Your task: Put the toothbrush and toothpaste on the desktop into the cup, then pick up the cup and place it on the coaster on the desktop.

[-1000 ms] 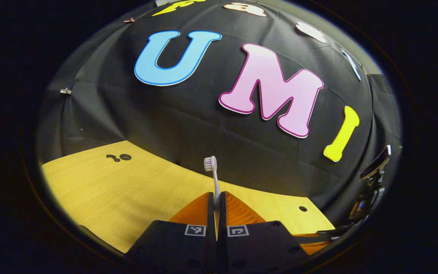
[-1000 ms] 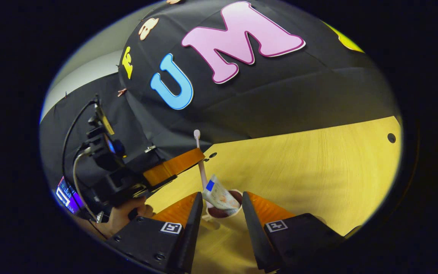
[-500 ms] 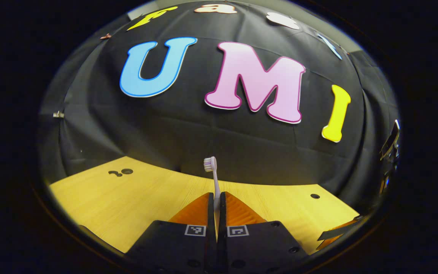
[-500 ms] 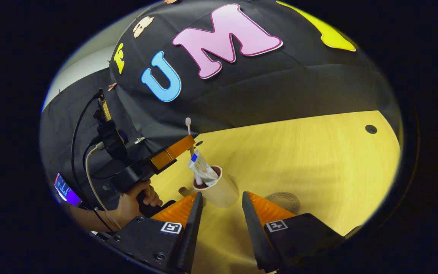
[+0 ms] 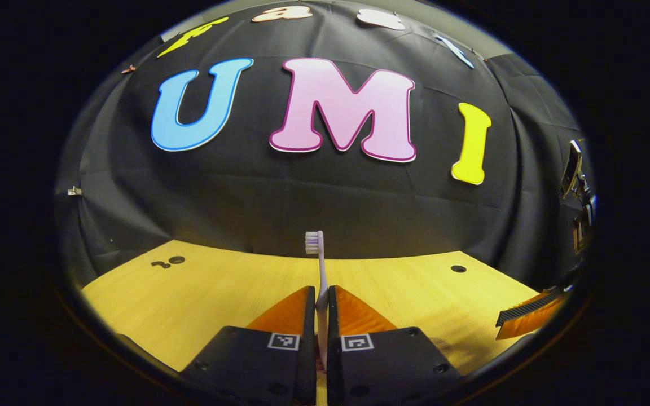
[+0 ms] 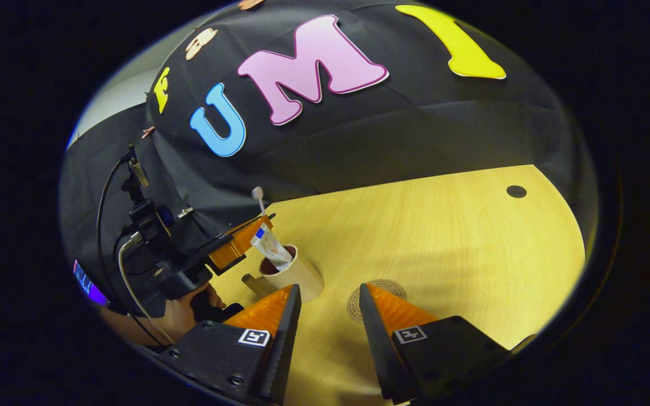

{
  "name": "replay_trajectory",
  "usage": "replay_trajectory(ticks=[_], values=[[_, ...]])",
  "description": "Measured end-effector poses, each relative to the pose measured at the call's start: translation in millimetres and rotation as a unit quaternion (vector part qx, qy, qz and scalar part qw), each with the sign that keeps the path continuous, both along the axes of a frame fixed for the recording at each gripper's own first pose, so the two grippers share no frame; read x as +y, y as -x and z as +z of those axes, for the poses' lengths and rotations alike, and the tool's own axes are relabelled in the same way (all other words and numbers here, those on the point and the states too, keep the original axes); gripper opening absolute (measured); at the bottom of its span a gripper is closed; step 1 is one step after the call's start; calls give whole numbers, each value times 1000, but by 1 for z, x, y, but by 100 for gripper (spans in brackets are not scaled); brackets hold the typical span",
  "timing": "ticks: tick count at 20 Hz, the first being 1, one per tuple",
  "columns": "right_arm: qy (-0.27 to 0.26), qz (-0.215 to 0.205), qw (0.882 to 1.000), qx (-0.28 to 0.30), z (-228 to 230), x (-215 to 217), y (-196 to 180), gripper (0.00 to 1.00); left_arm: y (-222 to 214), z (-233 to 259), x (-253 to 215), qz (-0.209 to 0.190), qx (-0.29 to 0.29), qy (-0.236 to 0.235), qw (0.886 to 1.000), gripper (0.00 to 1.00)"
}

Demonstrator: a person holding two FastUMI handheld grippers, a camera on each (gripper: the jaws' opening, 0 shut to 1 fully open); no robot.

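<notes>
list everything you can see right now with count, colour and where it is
toothbrush: 1, pale pink with white bristles, upright, handle clamped in the left gripper
toothpaste: 1, white tube with blue patch, standing in the cup
cup: 1, beige with dark inside, on the desktop left of the coaster
coaster: 1, tan, round, flat on the desktop
desktop: 1, light wood, with small dark holes
left gripper: 1, shut on the toothbrush
right gripper: 1, open, nothing in it
hand: 1, holding the left gripper

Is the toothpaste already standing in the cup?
Yes: in the right gripper view the toothpaste sticks up out of the cup.
</notes>
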State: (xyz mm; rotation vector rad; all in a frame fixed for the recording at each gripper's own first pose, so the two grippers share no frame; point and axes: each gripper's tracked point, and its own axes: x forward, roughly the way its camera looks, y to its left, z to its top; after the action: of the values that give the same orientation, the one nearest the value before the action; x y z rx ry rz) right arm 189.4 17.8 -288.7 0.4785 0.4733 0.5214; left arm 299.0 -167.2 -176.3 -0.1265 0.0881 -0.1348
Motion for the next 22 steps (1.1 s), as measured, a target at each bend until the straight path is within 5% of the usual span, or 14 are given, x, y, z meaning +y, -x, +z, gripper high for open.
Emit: replay_trajectory(ticks=[6, 13, 17, 22], values=[[12, -8, 1000, 10, -3, -5, 15, 64, 24, -9, 8, -6, 26, -10, 1000, 21], [17, -4, 999, 27, -5, -3, 36, 64, 63, -26, 14, -56, 90, -45, 993, 63], [21, -4, 999, 28, -5, -2, 40, 64, 84, -43, 11, -90, 152, -54, 983, 87], [10, -14, 999, 33, -7, -6, 43, 64, 98, -72, 4, -149, 238, -48, 959, 89]])
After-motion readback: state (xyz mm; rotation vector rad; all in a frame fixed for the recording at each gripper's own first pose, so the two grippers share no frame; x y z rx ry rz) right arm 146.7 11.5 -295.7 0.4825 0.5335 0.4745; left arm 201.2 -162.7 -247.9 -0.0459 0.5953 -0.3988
